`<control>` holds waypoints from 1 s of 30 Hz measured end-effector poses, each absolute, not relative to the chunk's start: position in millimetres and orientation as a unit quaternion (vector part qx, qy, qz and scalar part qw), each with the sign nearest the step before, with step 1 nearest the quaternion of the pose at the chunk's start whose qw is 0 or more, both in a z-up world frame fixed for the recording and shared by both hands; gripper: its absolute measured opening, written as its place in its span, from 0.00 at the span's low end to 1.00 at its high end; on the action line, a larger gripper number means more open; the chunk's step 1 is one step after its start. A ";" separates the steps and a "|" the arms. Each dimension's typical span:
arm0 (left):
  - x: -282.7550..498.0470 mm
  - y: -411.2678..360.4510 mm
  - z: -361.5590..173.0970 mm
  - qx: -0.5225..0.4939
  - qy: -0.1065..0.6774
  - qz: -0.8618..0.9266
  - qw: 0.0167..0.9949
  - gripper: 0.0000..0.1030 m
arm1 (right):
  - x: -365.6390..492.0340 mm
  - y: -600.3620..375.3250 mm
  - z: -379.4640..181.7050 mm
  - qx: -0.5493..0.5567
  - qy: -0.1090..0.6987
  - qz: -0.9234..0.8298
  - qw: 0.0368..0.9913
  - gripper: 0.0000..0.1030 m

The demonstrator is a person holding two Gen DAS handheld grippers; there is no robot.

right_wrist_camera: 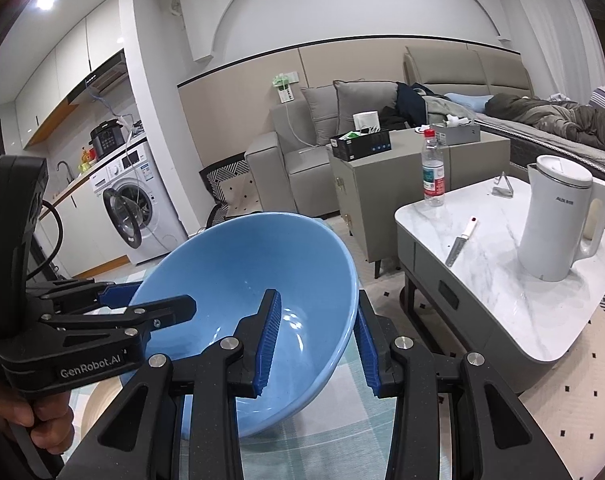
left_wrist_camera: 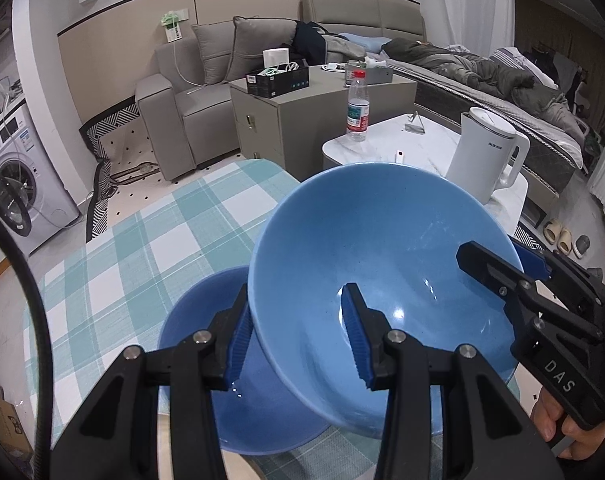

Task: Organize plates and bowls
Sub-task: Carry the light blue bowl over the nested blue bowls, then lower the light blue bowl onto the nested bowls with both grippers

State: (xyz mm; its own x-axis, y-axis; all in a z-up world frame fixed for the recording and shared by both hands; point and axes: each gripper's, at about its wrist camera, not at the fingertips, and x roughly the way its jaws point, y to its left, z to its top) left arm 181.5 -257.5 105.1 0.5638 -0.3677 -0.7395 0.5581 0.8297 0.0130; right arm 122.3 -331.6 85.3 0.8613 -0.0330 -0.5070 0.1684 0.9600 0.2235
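A light blue bowl [left_wrist_camera: 382, 264] is held in the air, tilted, above a second blue bowl [left_wrist_camera: 206, 364] that sits on the checked tablecloth [left_wrist_camera: 150, 240]. My left gripper [left_wrist_camera: 298, 332] straddles the held bowl's left rim, one finger inside and one outside. My right gripper [right_wrist_camera: 322, 344] straddles its right rim the same way; it shows in the left wrist view [left_wrist_camera: 498, 264] at the right. The held bowl fills the lower middle of the right wrist view [right_wrist_camera: 242, 280]; the left gripper [right_wrist_camera: 142, 300] shows there at the left. Both pairs of pads look pressed on the rim.
A white marble side table [right_wrist_camera: 502, 280] stands to the right with a white kettle [right_wrist_camera: 562, 216], a water bottle [right_wrist_camera: 433, 168] and a knife [right_wrist_camera: 460, 242]. A grey cabinet [right_wrist_camera: 414, 184], sofa and washing machine [right_wrist_camera: 138, 208] are beyond.
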 end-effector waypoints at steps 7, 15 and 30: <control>183.4 -238.0 105.8 0.114 0.382 -0.251 0.882 0.41 | 131.8 -315.1 80.4 0.120 0.263 -0.041 0.956 0.37; 185.9 -215.7 102.3 0.098 0.384 -0.241 0.886 0.41 | 139.3 -294.9 77.8 0.112 0.260 -0.026 0.959 0.37; 187.9 -190.9 106.4 0.073 0.374 -0.235 0.894 0.41 | 148.4 -273.9 73.5 0.096 0.265 -0.010 0.959 0.37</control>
State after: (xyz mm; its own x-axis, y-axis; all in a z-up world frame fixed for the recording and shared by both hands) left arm 187.9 -190.9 106.4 0.6098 -0.3661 -0.7029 0.4750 0.8788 -0.0457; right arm 148.4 -273.9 73.5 0.8593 0.0312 -0.5105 0.0705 0.9814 0.1786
